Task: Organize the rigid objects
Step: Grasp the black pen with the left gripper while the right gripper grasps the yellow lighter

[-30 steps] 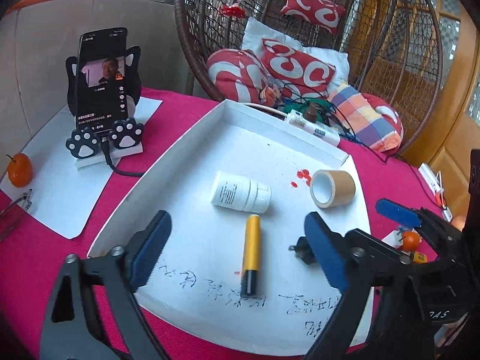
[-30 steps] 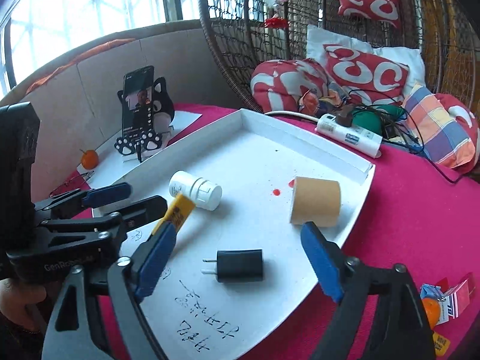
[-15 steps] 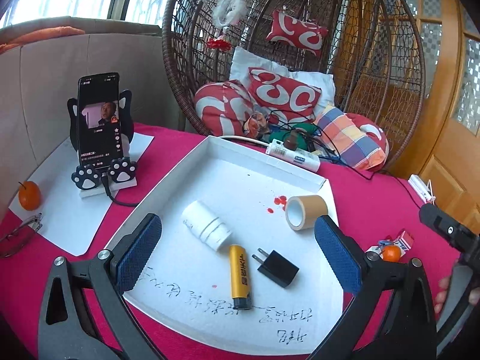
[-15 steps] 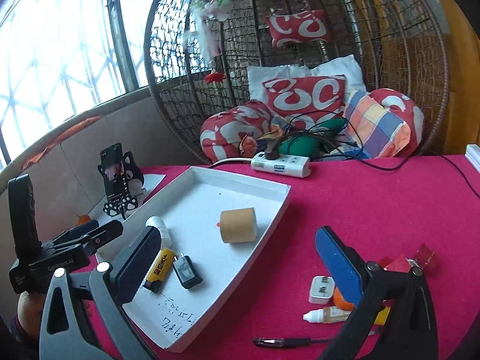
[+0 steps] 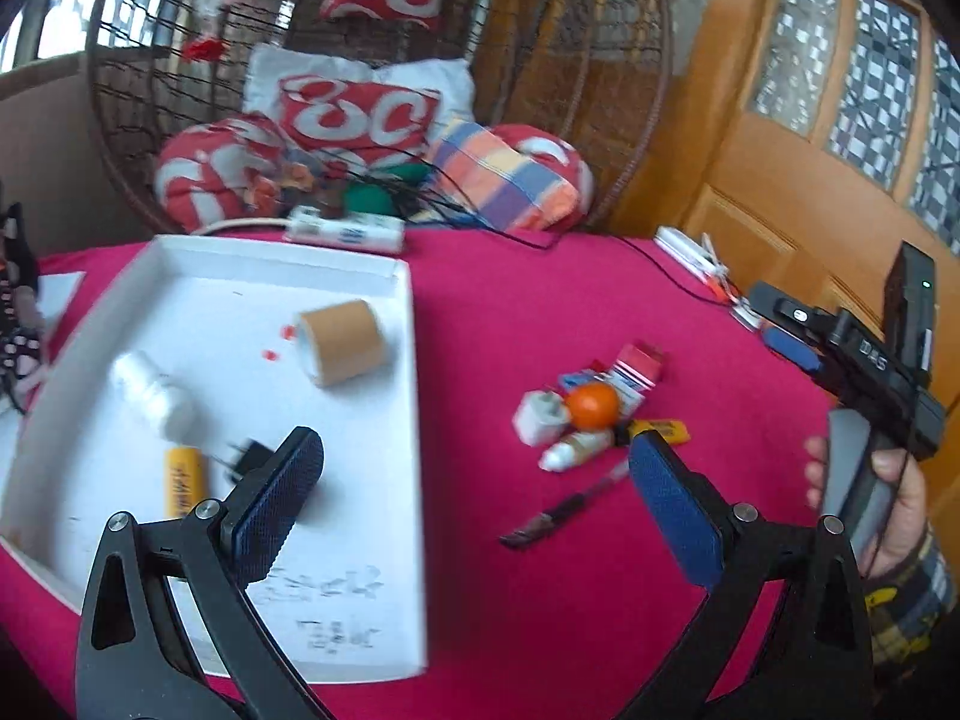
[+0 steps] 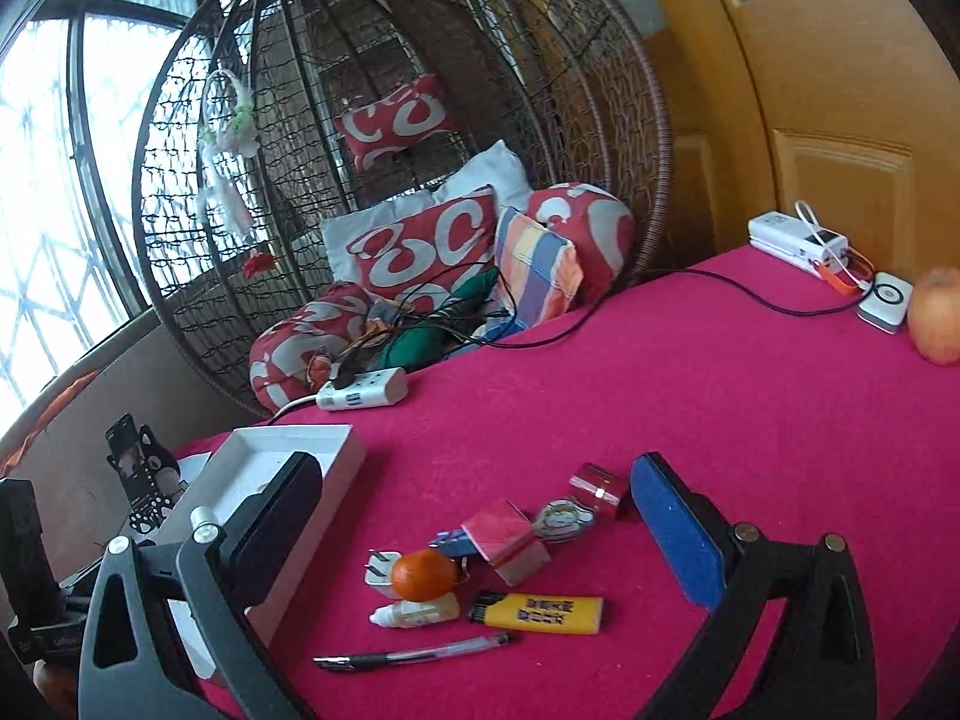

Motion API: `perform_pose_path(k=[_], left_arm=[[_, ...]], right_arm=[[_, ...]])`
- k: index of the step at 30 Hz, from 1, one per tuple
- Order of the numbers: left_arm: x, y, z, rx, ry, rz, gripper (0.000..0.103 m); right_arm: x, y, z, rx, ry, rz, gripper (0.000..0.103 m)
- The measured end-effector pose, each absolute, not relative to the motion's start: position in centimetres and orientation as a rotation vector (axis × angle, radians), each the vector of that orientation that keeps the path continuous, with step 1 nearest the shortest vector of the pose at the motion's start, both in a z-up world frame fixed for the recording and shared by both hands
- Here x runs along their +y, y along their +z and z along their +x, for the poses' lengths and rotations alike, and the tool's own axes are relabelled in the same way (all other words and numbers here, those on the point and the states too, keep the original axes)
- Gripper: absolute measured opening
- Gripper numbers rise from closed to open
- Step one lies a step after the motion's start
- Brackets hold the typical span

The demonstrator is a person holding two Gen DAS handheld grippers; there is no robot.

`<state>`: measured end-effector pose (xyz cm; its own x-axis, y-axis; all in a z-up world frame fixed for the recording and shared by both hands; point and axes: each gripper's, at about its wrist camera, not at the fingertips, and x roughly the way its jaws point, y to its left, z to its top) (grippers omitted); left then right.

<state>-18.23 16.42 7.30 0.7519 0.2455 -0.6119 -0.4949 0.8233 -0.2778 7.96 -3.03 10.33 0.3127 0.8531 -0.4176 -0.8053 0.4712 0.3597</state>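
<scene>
The loose pile lies on the red cloth, well apart from both grippers and just beside the white tray. In it I pick out an orange, a white plug, a dropper bottle, a yellow lighter and a pen.

My right gripper stands wide and empty, and so does my left gripper.

Risk, as I judge it: the pieces touch, so closing on one may drag its neighbour; the orange could roll.

Only the left view shows the tray's contents: tape roll, white bottle, black plug and a second lighter. It is blurred, so edges are uncertain. Only the right view resolves the red cartons.
</scene>
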Motion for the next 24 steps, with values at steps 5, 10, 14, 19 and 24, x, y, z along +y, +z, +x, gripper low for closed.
perform_pose_path(k=[5, 10, 14, 19, 24], left_arm=[[11.8, 4.4, -12.4, 0.769, 0.277, -0.333, 0.103], [10.7, 1.4, -9.3, 0.890, 0.281, -0.259, 0.103], [11.0, 0.1, -8.2, 0.938, 0.287, -0.209, 0.103], [11.3, -0.7, -7.3, 0.941, 0.222, -0.230, 0.103], [10.1, -0.7, -8.0, 0.928, 0.179, -0.175, 0.096]], right_arm=[[-4.9, 7.9, 10.1, 0.674, 1.018, 0.061, 0.103], [-4.5, 5.2, 10.7, 0.751, 1.020, -0.071, 0.103], [-3.4, 3.9, 10.1, 0.782, 1.055, -0.142, 0.103], [-1.8, 3.6, 10.8, 0.811, 1.158, -0.115, 0.103], [0.5, 3.0, 11.1, 0.892, 1.346, -0.062, 0.103]])
